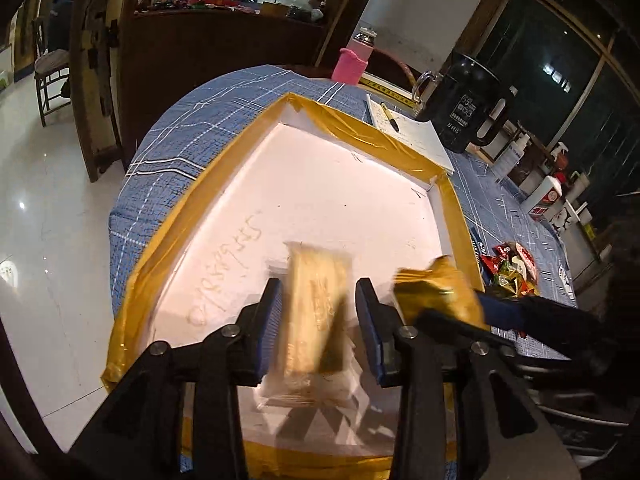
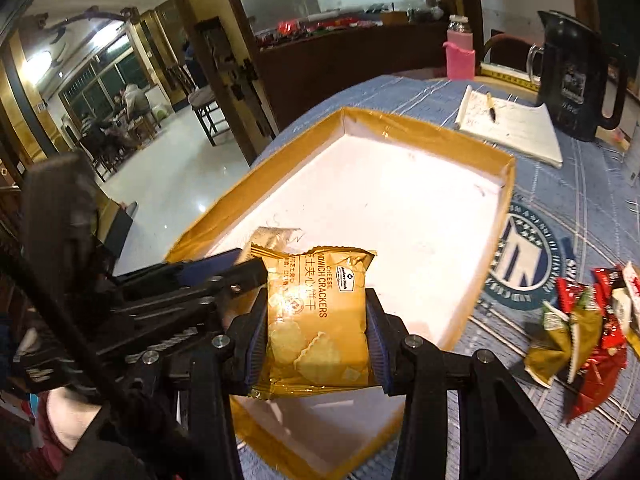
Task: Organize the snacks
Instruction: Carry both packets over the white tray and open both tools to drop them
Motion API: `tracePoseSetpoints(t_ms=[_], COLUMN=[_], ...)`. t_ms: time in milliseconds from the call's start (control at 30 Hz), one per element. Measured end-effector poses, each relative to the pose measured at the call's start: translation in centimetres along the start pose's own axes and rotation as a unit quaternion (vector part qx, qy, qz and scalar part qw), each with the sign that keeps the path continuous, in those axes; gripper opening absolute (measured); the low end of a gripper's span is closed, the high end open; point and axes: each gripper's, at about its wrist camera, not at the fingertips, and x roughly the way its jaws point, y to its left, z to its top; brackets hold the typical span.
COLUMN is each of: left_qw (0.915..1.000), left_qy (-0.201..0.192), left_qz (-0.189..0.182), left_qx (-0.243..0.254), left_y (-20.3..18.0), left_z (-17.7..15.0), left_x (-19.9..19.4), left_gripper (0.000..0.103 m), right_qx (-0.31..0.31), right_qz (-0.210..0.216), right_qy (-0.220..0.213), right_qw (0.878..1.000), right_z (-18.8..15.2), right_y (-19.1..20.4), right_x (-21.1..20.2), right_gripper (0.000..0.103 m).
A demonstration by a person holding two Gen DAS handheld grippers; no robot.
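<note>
A shallow white tray with gold-taped rim lies on the blue tablecloth. My left gripper is open over the tray's near end; a blurred gold cracker packet sits between its jaws with gaps on both sides, apparently falling. My right gripper is shut on a gold cheese sandwich crackers packet, held above the tray's near corner; it also shows in the left wrist view. The left gripper's fingers show in the right wrist view. A pile of red and green snack packets lies right of the tray.
Behind the tray lie a notepad with a pen, a black kettle and a pink-sleeved bottle. White bottles stand at the far right. The table edge drops to a white tiled floor on the left.
</note>
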Motion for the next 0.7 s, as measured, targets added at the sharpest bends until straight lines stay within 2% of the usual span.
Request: tracePoseSetpoints(t_ms=[133, 333, 433, 500, 700], left_qw=[0.9999, 0.9985, 0.9978, 0.9973, 0.9967], left_qy=[-0.007, -0.028, -0.044, -0.052, -0.059], left_qz=[-0.004, -0.015, -0.017, -0.019, -0.045], left_qx=[-0.012, -0.045, -0.047, -0.047, -0.033], left_y=[0.7, 1.0, 0.3, -0.5, -3.4], left_z=[0.0, -0.3, -0.6, -0.9, -2.0], left_x=[-0.8, -2.9, -4.2, -5.0, -6.4], left_gripper=[0.042, 0.063, 0.070, 0.079, 0.081], right_qx=[0.008, 0.007, -0.001, 0.001, 0.025], right_qz=[-0.001, -0.001, -0.008, -0.008, -0.019], right_qy=[-0.001, -0.037, -0.058, -0.071, -0.092], right_qw=[1.000, 0.999, 0.998, 0.997, 0.995], right_z=[-0.2, -0.2, -0.6, -1.0, -2.8], right_y=[0.2, 0.8, 1.0, 0.7, -2.0], right_x=[0.6, -1.4, -3.0, -4.3, -7.1], right_gripper=[0.046, 0.047, 0.048, 0.048, 0.050])
